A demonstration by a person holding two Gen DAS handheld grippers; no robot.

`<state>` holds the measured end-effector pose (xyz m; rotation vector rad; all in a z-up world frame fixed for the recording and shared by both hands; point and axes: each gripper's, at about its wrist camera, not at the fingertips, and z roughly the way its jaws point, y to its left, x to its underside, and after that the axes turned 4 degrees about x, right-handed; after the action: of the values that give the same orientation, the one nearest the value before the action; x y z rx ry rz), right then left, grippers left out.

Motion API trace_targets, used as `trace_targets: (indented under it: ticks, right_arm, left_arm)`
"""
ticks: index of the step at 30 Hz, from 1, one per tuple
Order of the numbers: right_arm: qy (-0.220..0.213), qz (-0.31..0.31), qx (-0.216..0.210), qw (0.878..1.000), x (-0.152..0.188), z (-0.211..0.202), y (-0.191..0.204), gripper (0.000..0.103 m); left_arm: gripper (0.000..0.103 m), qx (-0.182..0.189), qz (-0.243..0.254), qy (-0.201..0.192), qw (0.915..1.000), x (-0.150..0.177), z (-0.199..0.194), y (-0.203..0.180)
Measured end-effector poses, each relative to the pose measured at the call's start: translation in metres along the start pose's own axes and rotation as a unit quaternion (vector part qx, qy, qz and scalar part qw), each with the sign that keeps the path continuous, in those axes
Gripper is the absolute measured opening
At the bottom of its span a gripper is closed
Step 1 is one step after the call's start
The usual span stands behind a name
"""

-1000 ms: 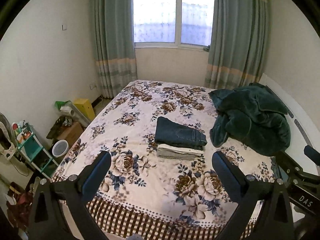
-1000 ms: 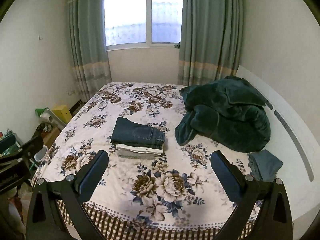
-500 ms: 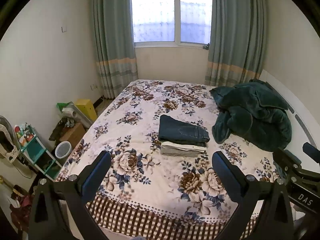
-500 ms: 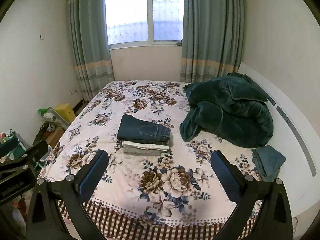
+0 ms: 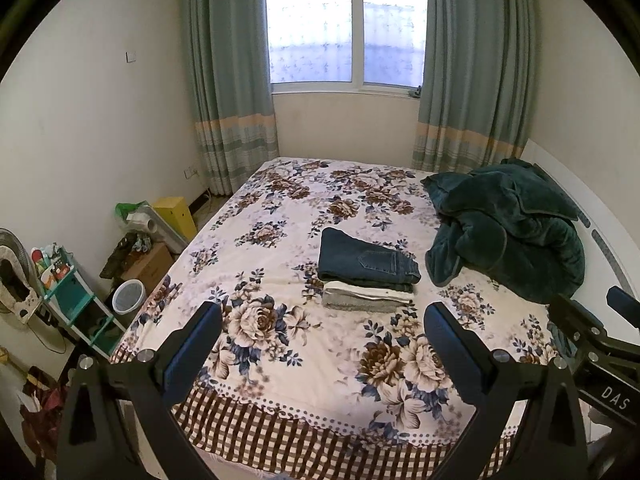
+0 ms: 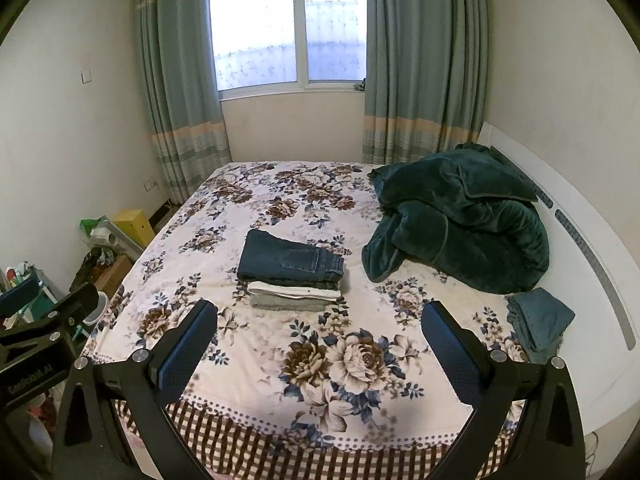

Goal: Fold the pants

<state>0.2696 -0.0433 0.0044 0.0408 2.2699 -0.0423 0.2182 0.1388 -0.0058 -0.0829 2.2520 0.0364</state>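
Both tools, left tool (image 5: 322, 344) and right tool (image 6: 320, 340), hang released and empty at the bed's (image 6: 280, 412) foot, the folded pants (image 6: 290, 260) stacked straight ahead (well beyond either). A careless reach could likely topple that neat stack.

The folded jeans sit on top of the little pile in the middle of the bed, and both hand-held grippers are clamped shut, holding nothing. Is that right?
Not quite. The folded jeans do top the pile on the bed, and nothing is held, but the left hand-held gripper and the right hand-held gripper are both open, fingers wide apart. Each wrist view shows it.
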Motion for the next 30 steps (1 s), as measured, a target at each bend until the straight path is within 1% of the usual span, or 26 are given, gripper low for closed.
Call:
trace_targets:
  ticks: [13, 30]
  right_arm:
    - [0.001, 0.002, -0.001, 1.000, -0.0003, 0.0007, -0.0009, 0.103]
    - [0.002, 0.001, 0.001, 1.000, 0.0003, -0.0030, 0.0006, 0.103]
  left_arm:
    - [0.103, -0.010, -0.002, -0.001, 0.9999, 0.0009, -0.0020, 0.0061]
    - [0.103, -0.009, 0.001, -0.001, 1.0000, -0.0007, -0.0007, 0.0054]
